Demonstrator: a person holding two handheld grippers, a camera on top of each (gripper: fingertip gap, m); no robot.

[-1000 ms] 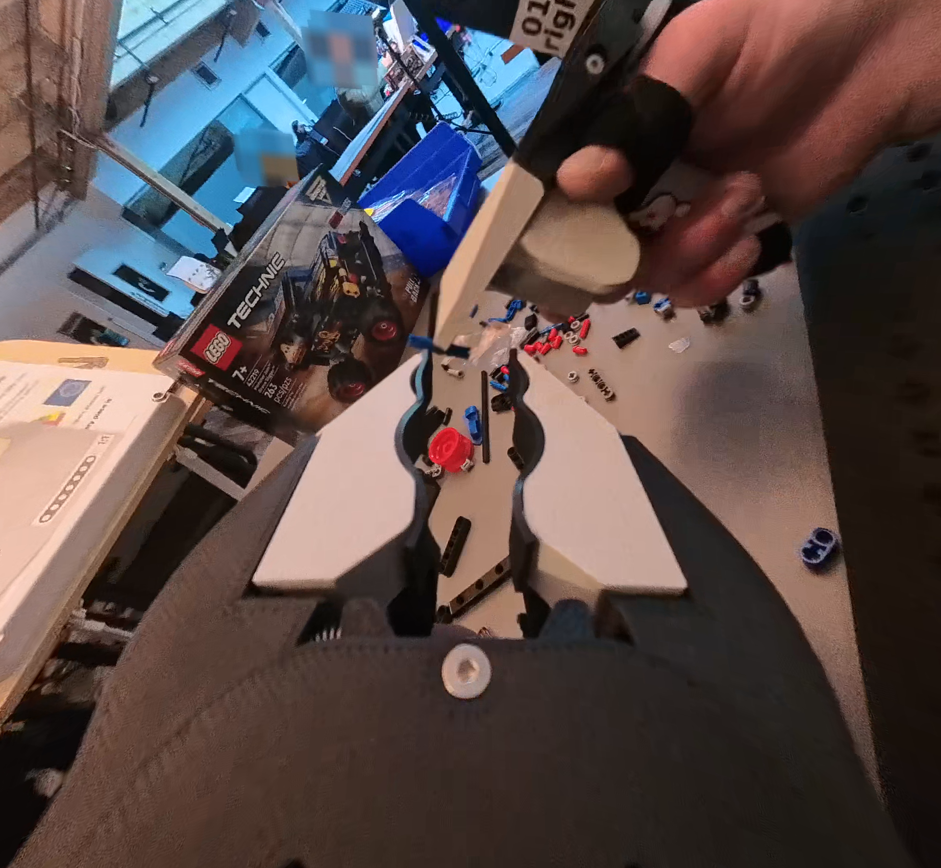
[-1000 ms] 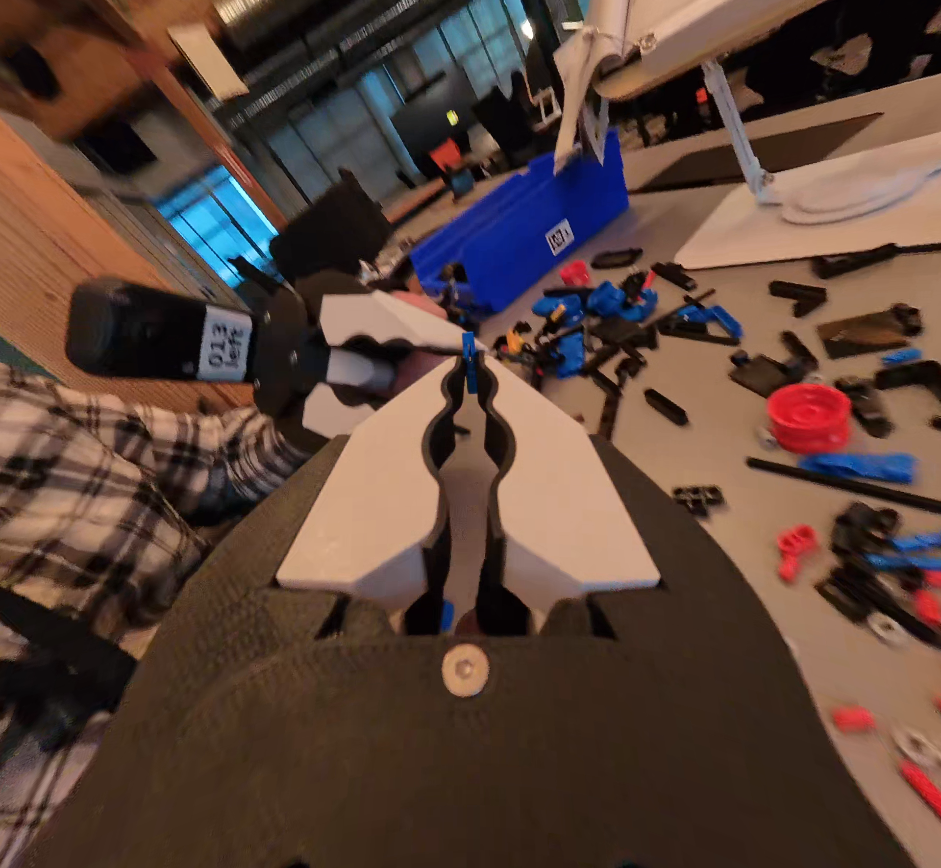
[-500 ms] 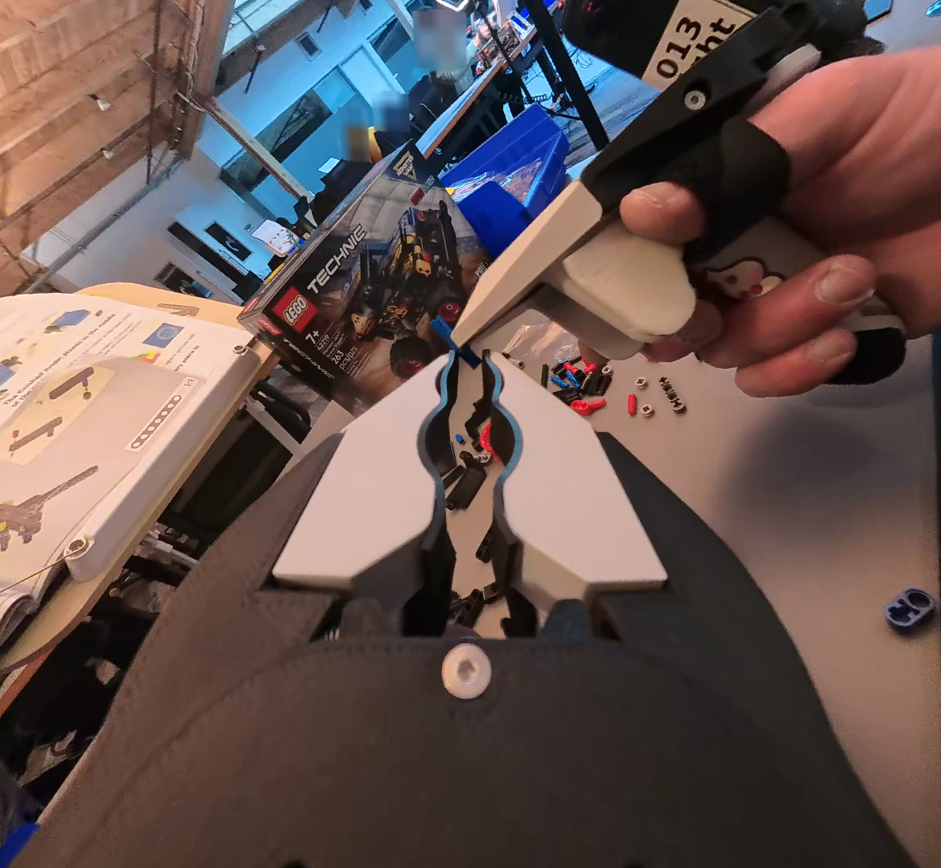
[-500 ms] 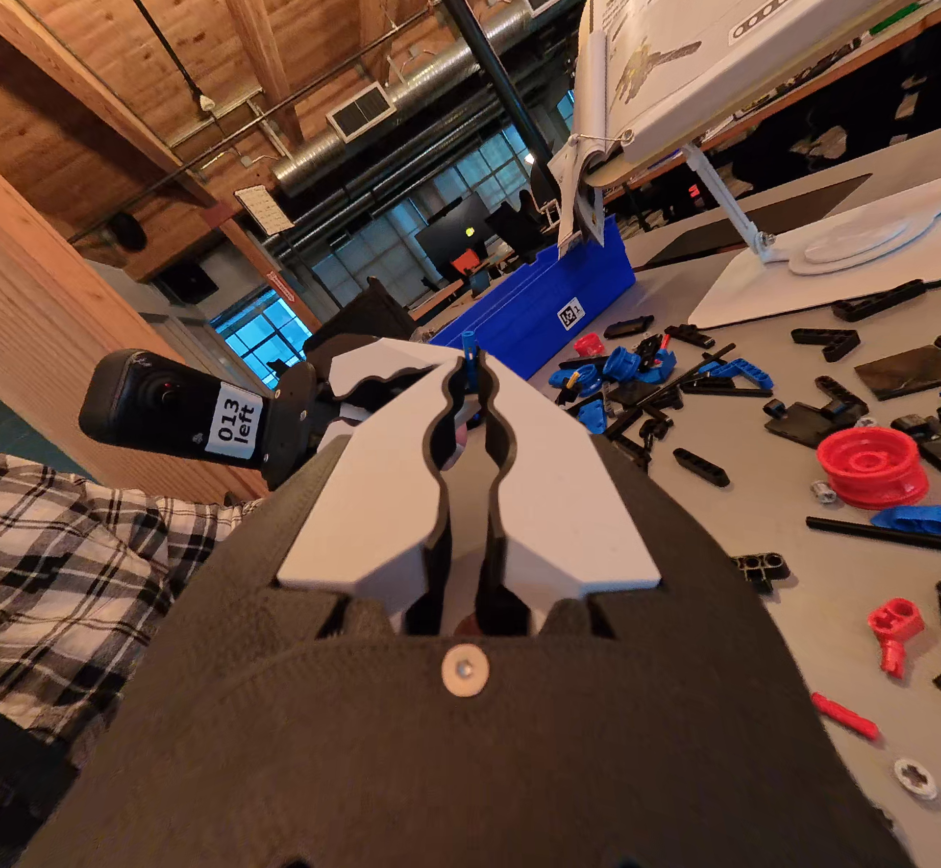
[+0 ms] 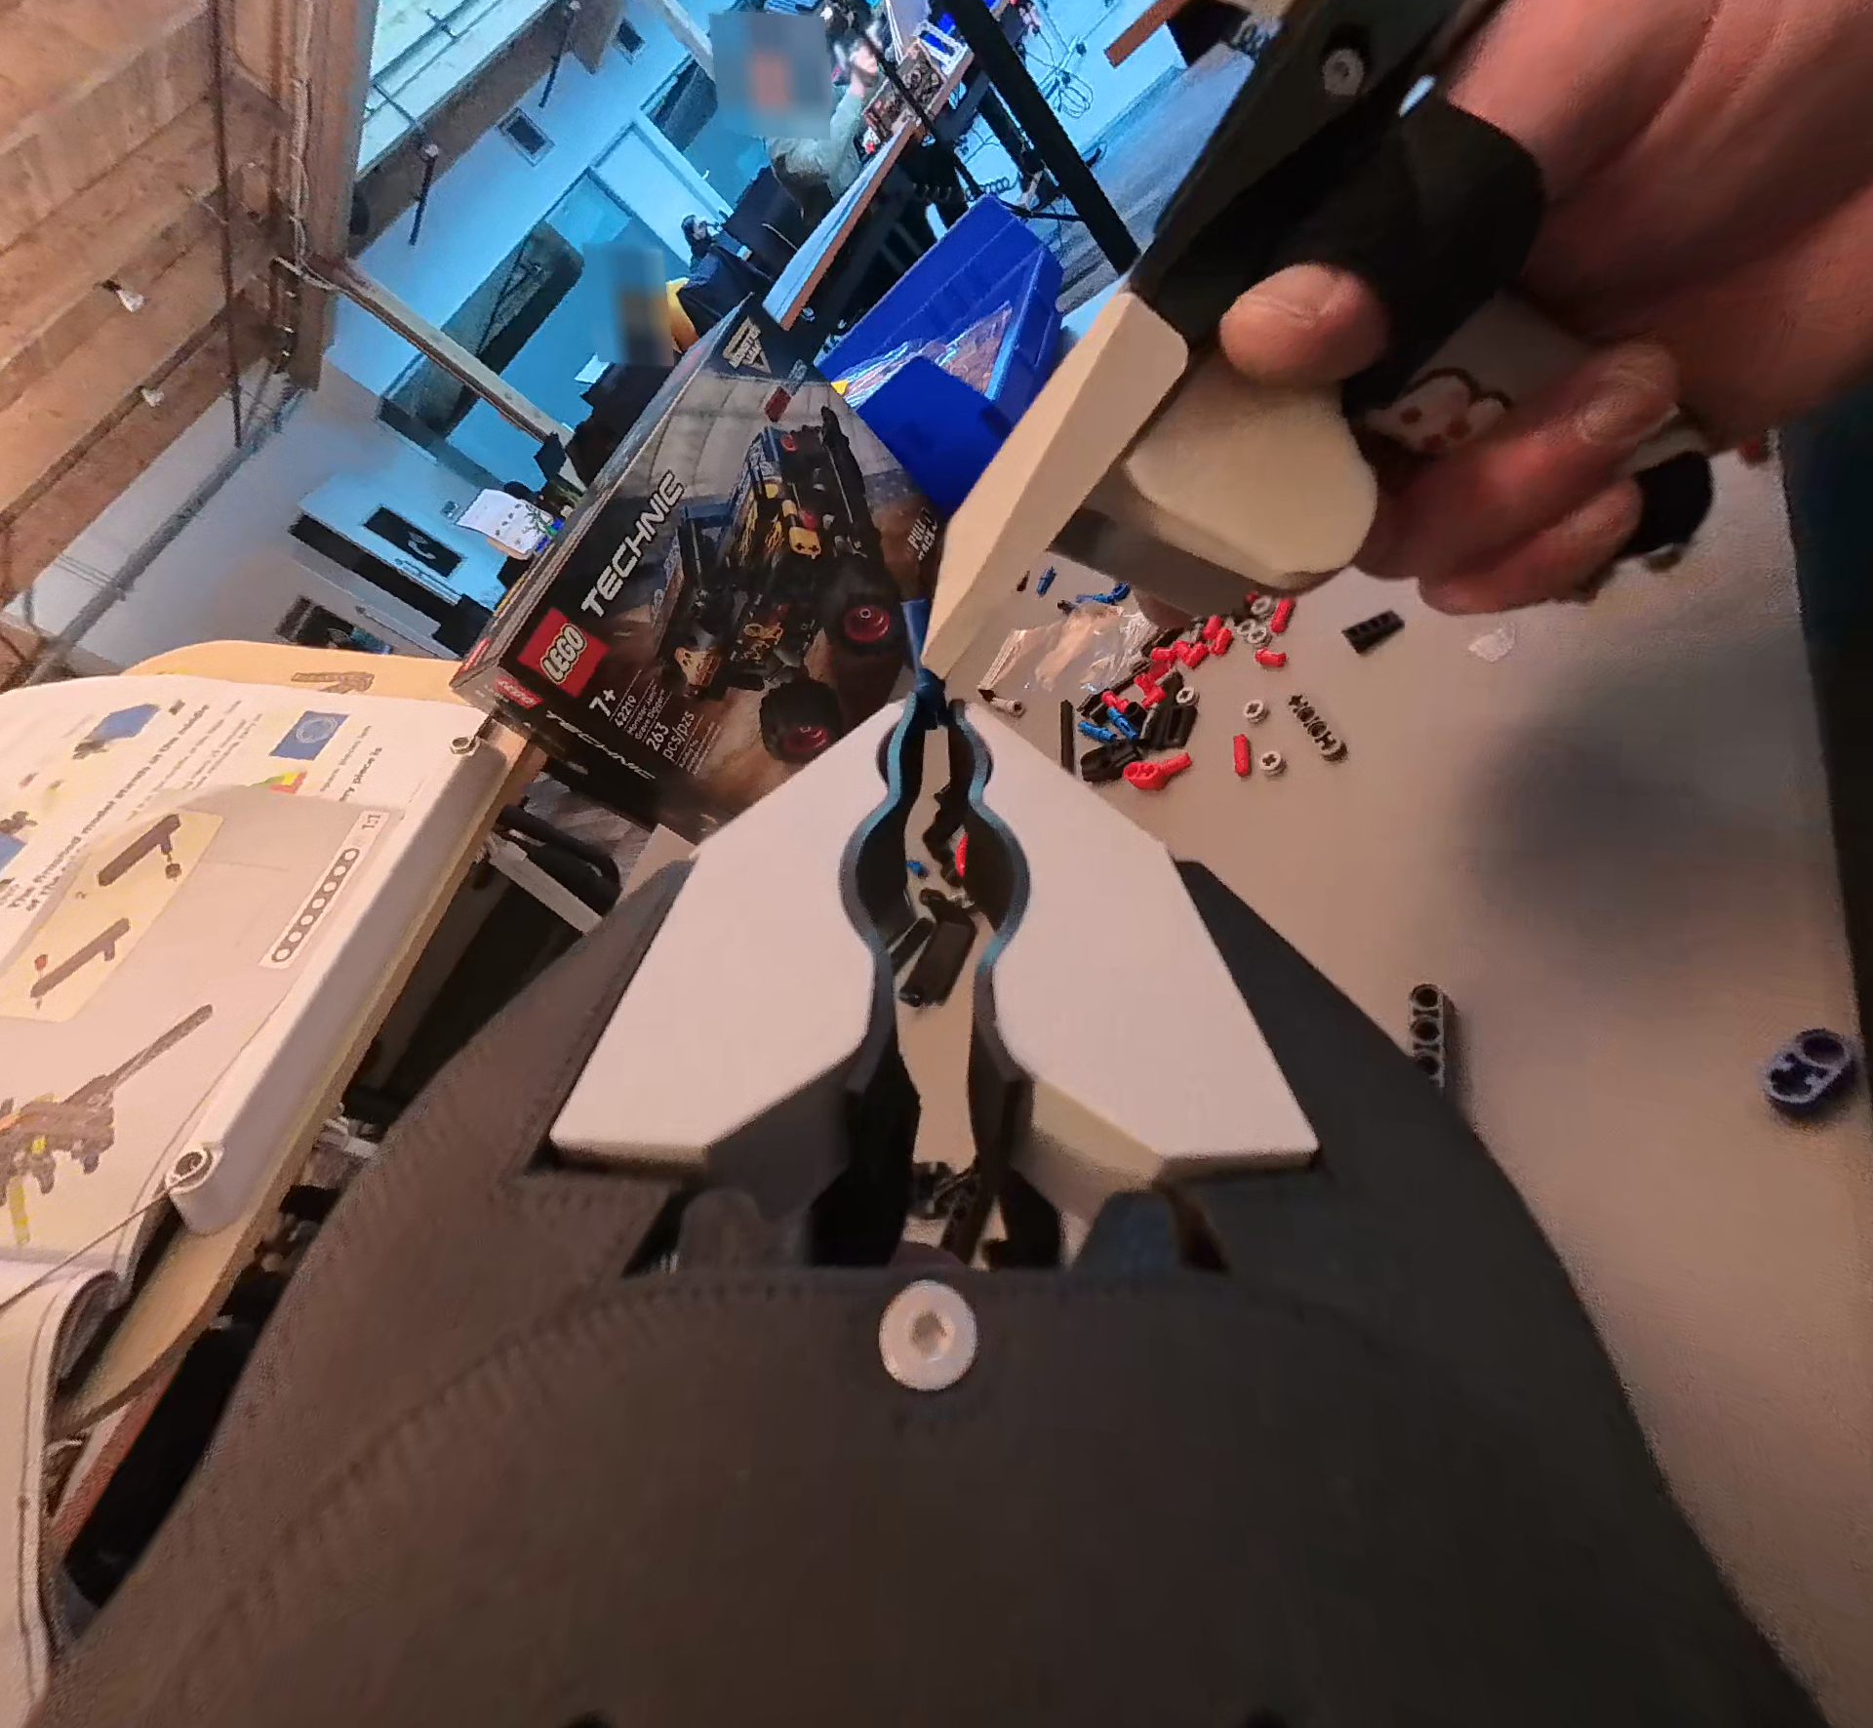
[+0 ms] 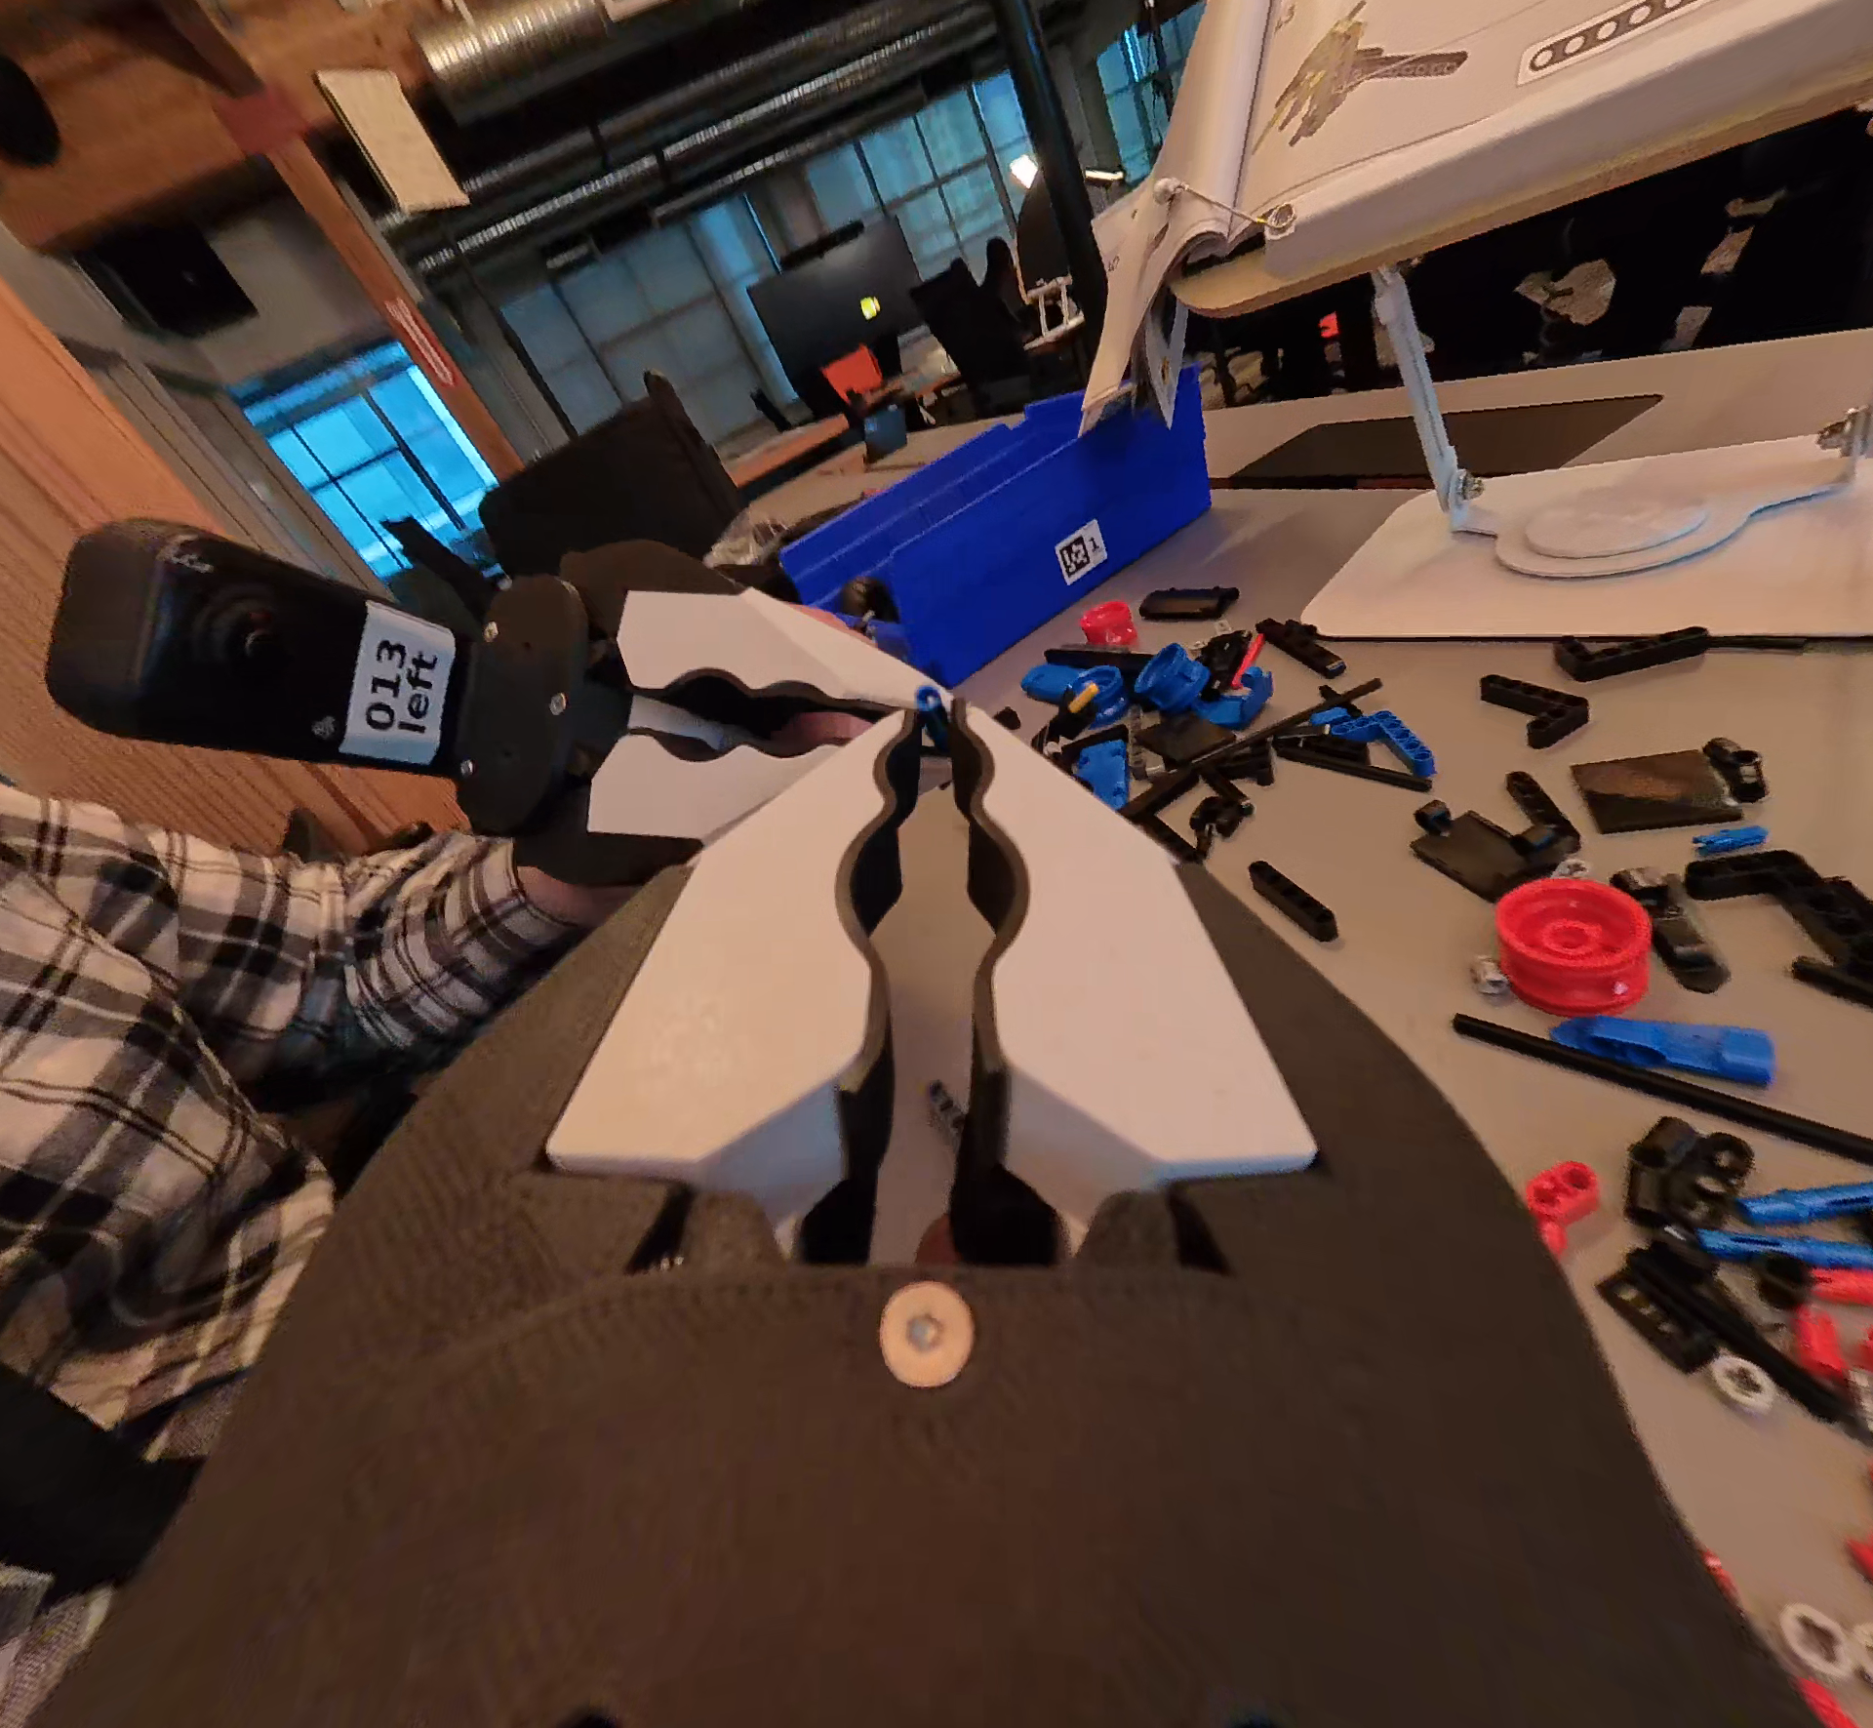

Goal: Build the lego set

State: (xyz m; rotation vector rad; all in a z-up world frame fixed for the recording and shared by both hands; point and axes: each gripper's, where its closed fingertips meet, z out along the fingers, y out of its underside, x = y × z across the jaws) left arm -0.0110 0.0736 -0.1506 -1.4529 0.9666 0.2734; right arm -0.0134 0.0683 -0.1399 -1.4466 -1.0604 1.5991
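L gripper (image 5: 930, 716): jaws nearly closed at tips, clenched on small blue pin (image 5: 917, 633); only its top end shows above the tips, rest hidden between fingers. R gripper (image 6: 934, 718): tips pinched on the same kind of small blue pin (image 6: 928, 698); both grippers meet tip-to-tip above the table (image 5: 1520, 868). Can't tell if one piece or two joined; partly blurred. R hand (image 5: 1622, 240) cut off at frame edge. Loose lego parts (image 6: 1216, 716) on table incl. red wheel (image 6: 1571, 944). Set box (image 5: 730, 605), blue bin (image 6: 1014, 524), instruction booklet (image 6: 1520, 7) on stand, pages cut off.
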